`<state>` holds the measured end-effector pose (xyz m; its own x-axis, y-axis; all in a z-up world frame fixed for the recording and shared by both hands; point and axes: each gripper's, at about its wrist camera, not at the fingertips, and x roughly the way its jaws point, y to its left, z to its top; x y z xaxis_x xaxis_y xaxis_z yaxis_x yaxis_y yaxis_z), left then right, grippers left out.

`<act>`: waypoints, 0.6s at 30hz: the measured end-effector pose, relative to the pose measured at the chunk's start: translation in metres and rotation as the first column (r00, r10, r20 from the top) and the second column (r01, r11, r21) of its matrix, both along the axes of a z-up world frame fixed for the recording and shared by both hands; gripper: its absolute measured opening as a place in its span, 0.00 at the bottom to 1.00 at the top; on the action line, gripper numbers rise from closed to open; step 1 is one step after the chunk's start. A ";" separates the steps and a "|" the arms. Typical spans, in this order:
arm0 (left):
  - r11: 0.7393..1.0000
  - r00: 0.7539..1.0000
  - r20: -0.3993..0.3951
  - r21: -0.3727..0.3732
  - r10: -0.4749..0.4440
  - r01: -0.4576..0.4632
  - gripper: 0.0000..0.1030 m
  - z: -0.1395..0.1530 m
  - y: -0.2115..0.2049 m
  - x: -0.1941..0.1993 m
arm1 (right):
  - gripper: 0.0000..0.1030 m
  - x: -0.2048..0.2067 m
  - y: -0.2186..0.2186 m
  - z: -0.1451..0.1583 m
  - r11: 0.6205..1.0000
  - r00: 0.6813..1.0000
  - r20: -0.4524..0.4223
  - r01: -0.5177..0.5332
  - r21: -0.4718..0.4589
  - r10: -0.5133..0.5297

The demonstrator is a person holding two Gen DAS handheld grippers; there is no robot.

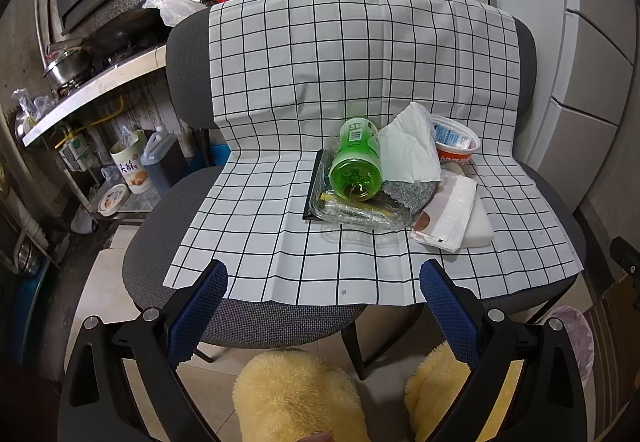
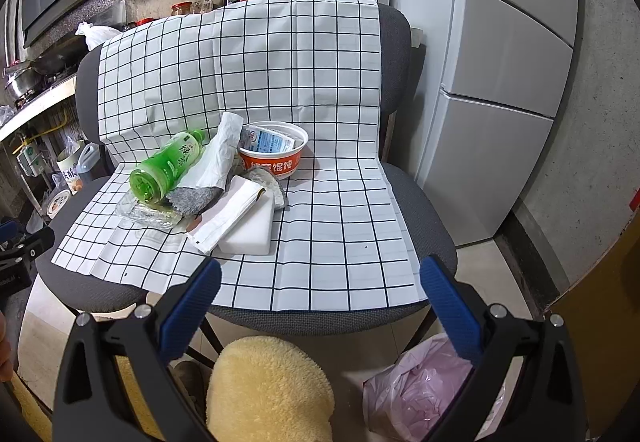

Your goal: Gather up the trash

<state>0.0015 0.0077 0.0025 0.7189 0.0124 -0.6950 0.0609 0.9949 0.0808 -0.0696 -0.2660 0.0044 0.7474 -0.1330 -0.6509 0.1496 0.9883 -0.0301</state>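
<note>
Left wrist view shows my left fingers [image 1: 323, 282] spread wide and holding nothing, short of the front edge of the chair [image 1: 256, 318]. My right fingers [image 2: 320, 280] are just as wide and empty. The trash sits heaped on the checked cloth [image 1: 280, 234] toward the back of the seat, probably gathered there so that I can lift it piece by piece. A green bottle [image 2: 166, 166] lies on its side across a clear plastic tray [image 2: 146, 214], touching a white tissue [image 2: 218, 158]. Behind them stands a paper bowl [image 2: 274, 156] with a small carton inside. A paper wrapper [image 2: 226, 220] rests on a white foam block [image 2: 252, 232]. A pink bag [image 2: 416, 390] waits on the floor by the chair, its mouth cut off by my right fingers. What lies in the tray is too crumpled to tell.
</note>
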 end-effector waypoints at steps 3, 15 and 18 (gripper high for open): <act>1.000 1.000 0.000 -0.001 0.002 -0.002 0.93 0.001 0.000 0.000 | 0.94 0.000 0.001 0.000 1.000 1.000 -0.001 0.000 0.001 0.000; 1.000 1.000 -0.001 -0.002 0.010 -0.010 0.93 0.001 0.001 0.001 | 0.94 -0.001 0.002 -0.003 1.000 1.000 -0.003 -0.001 0.000 0.001; 1.000 1.000 -0.002 -0.003 0.010 -0.010 0.93 0.000 0.002 0.002 | 0.94 -0.001 0.002 -0.004 1.000 1.000 -0.004 -0.001 0.002 0.001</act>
<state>0.0034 0.0096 0.0024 0.7172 0.0174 -0.6967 0.0508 0.9957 0.0772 -0.0707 -0.2636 -0.0001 0.7452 -0.1308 -0.6538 0.1483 0.9885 -0.0288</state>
